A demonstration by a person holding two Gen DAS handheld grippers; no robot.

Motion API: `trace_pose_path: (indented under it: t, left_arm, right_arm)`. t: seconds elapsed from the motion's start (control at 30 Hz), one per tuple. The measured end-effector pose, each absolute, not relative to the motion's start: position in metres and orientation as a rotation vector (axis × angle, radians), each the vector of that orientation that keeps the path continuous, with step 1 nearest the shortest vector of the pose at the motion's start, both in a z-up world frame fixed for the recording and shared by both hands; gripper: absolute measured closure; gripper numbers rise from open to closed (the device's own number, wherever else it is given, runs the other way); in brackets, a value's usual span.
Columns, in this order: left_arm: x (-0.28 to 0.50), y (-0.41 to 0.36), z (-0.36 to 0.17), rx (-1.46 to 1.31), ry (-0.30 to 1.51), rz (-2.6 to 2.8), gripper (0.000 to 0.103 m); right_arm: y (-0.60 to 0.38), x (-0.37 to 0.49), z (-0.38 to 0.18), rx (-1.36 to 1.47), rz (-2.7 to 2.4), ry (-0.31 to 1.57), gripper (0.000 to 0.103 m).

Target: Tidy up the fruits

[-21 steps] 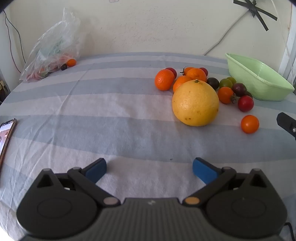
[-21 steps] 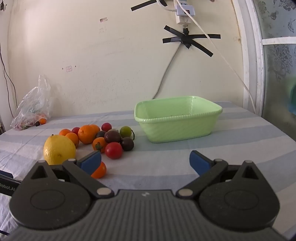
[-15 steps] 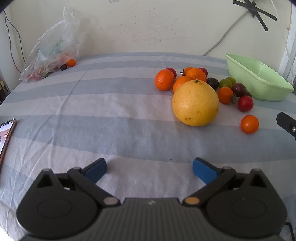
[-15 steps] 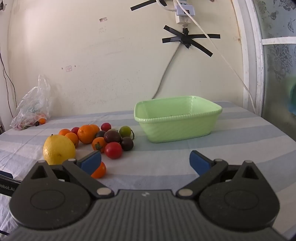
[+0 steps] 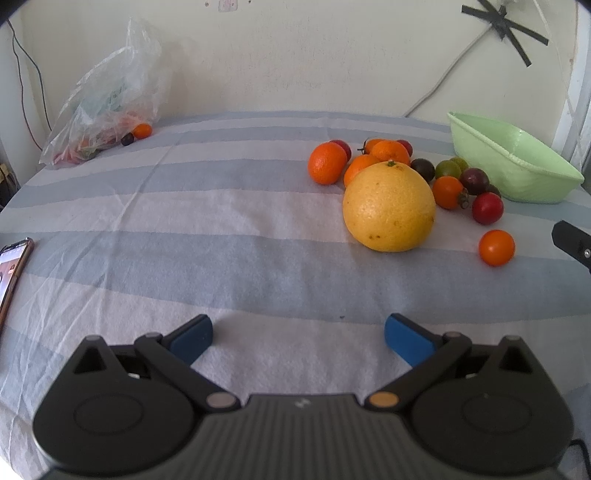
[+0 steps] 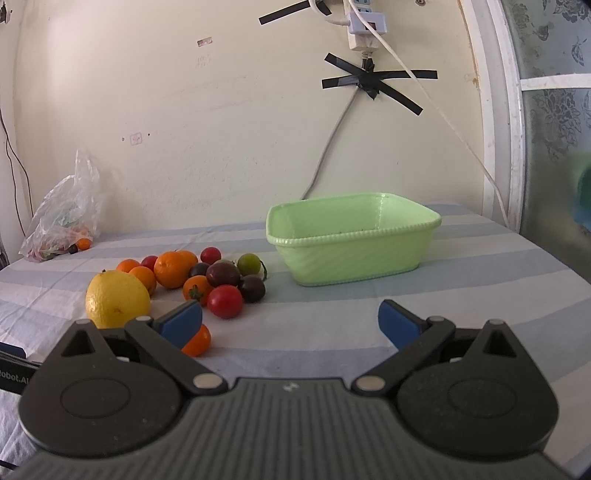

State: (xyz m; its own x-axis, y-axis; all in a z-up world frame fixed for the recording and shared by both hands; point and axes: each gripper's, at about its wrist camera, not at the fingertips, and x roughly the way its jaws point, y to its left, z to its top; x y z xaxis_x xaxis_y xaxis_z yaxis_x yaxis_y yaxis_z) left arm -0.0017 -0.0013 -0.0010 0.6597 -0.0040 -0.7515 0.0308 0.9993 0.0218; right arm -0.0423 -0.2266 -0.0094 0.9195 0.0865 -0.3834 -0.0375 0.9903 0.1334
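Observation:
A large yellow citrus fruit (image 5: pixel 388 207) lies on the striped cloth, with oranges (image 5: pixel 325 163) and several small red, orange, green and dark tomatoes (image 5: pixel 487 208) behind and right of it. One orange tomato (image 5: pixel 496 247) lies apart, nearer me. A light green basin (image 5: pixel 509 162) stands at the far right and looks empty in the right wrist view (image 6: pixel 352 238). My left gripper (image 5: pixel 298 338) is open and empty, well short of the fruit. My right gripper (image 6: pixel 290 321) is open and empty, its left finger just in front of the lone orange tomato (image 6: pixel 197 341).
A clear plastic bag (image 5: pixel 107 103) with more produce sits at the far left by the wall. A phone (image 5: pixel 13 273) lies at the table's left edge. Cables and a power strip (image 6: pixel 364 29) hang on the wall behind the basin. A window frame (image 6: pixel 513 118) is at right.

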Motion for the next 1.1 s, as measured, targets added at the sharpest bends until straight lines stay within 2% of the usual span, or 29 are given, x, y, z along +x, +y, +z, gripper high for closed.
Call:
trace_pose_path:
  t: [0.17,0.47,0.63,0.73,0.87,0.93,0.97,1.1]
  left_arm:
    - [-0.010,0.006,-0.001,0.050,0.808,-0.077,0.000]
    - [0.017,0.059,0.024,-0.189,0.712,-0.219,0.000]
    - [0.045,0.056,0.032,-0.242,0.710,-0.426,0.001]
    - [0.066,0.052,0.026,-0.297,0.768,-0.509,0.013]
    - [0.079,0.046,0.009,-0.353,0.854,-0.548,0.042]
    - [0.077,0.041,0.010,-0.374,0.844,-0.550,0.044]
    - [0.075,0.038,0.013,-0.363,0.840,-0.541,0.044]
    - [0.073,0.021,0.037,-0.332,0.800,-0.558,0.044]
  right_arm:
    - [-0.227,-0.040,-0.009,0.122,0.077,0.409,0.001]
    - [-0.185,-0.037,0.006,-0.018,0.359,0.415,0.023]
    - [-0.145,-0.017,0.008,-0.153,0.514,0.465,0.025]
    - [-0.130,-0.002,0.003,-0.202,0.555,0.495,0.025]
    - [-0.119,0.019,-0.003,-0.216,0.570,0.535,0.024]
    - [-0.120,0.026,-0.007,-0.204,0.577,0.569,0.028]
    - [-0.119,0.028,-0.009,-0.191,0.576,0.574,0.035]
    - [-0.137,0.017,0.002,-0.130,0.570,0.528,0.036]
